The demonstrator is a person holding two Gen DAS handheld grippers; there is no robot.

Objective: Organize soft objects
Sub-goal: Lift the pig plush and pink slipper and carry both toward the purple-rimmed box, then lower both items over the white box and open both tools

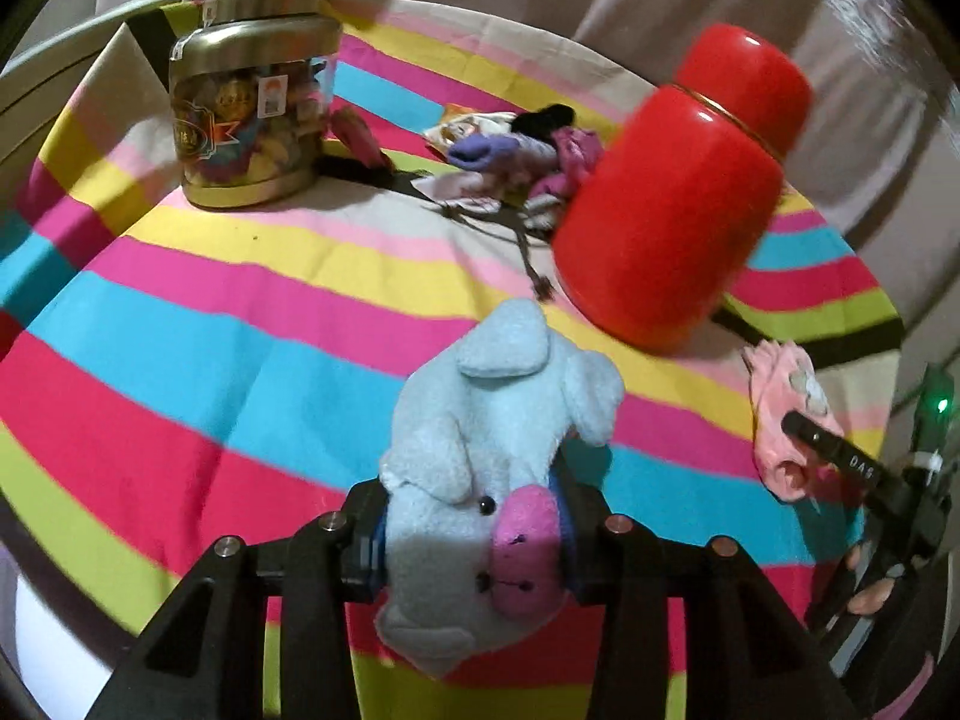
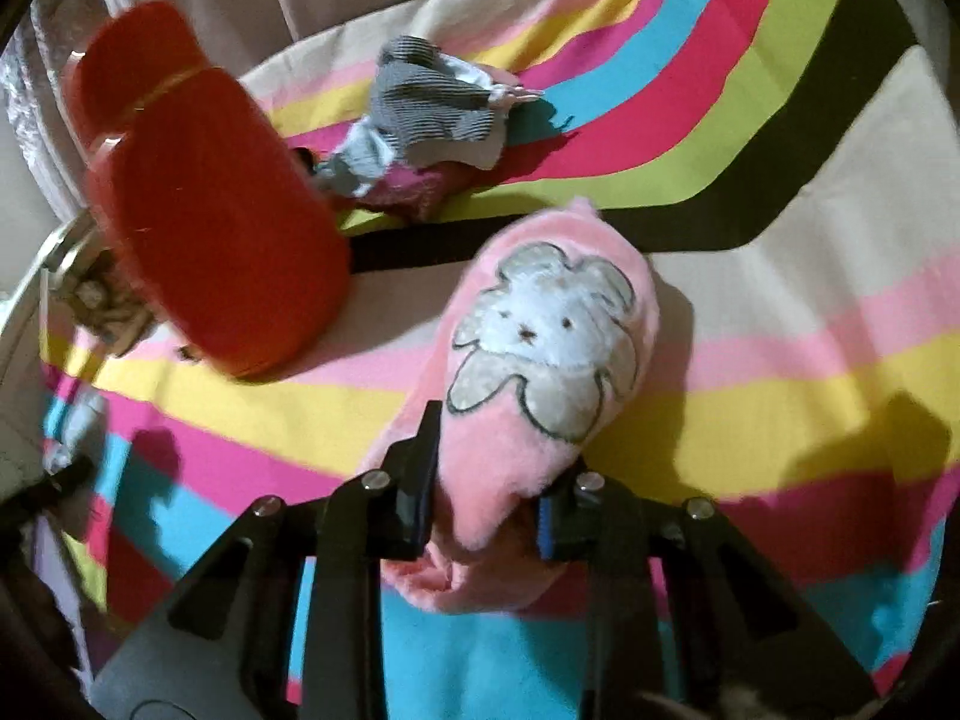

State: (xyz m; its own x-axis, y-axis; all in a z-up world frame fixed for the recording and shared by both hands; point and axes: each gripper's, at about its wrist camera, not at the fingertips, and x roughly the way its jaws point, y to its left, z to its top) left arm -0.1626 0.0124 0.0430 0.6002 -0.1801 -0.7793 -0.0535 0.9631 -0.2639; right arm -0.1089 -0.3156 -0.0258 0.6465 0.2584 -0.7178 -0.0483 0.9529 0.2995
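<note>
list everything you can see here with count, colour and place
blue plush toy: 1, pale blue with a pink snout, clamped in the left gripper
pink plush slipper: 1, pink with a white animal patch, clamped in the right gripper
red canister: 1, red, right of centre on the cloth
clear jar: 1, gold lid and base, far left
small clothes pile: 1 heap, purple, pink, black, striped grey, behind the canister
striped cloth: 1, multicoloured, covering the table
left gripper: 1, black, shut
right gripper: 1, black, shut
</note>
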